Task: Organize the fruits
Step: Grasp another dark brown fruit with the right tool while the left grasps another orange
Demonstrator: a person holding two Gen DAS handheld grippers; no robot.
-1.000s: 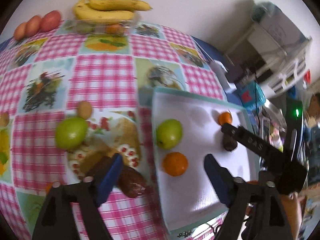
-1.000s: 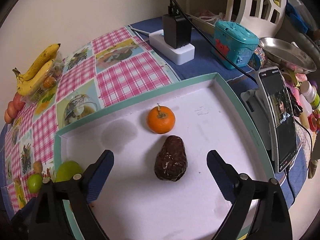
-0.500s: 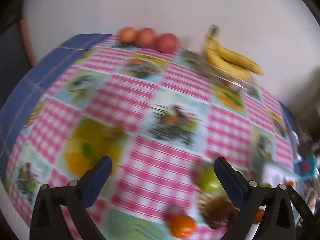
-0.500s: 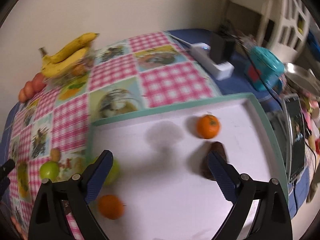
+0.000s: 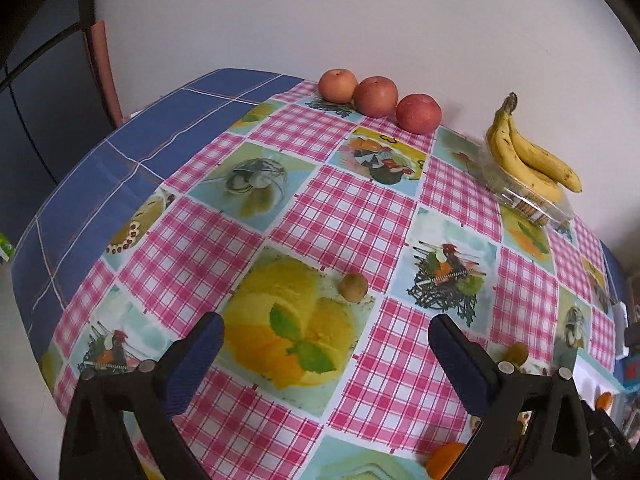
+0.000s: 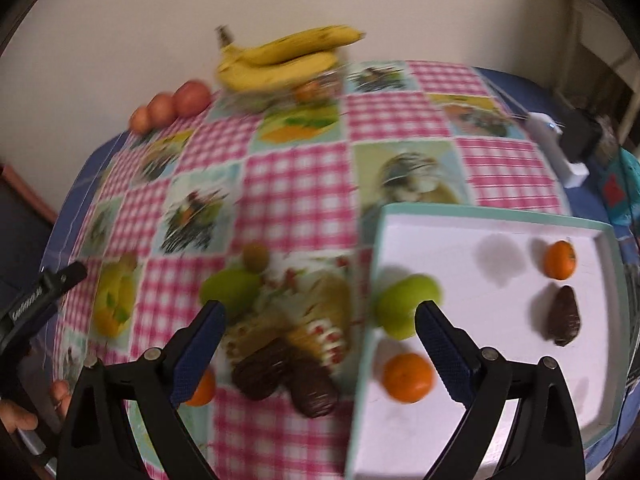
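My right fingers (image 6: 320,332) spread wide and empty above two dark avocados (image 6: 280,376) on the table near the tray (image 6: 480,214), already sorted with a green apple (image 6: 404,308) and tangerines, while my left fingers (image 5: 324,344) hover wide over a small kiwi (image 5: 353,287).

Right wrist view smeared by motion blur: bananas (image 6: 280,58), two dark fruits (image 6: 280,372) beside tray (image 6: 480,214) lack detail. Left view: orange (image 5: 446,460) half hidden behind tool finger; tray corner (image 5: 592,376) cut off.
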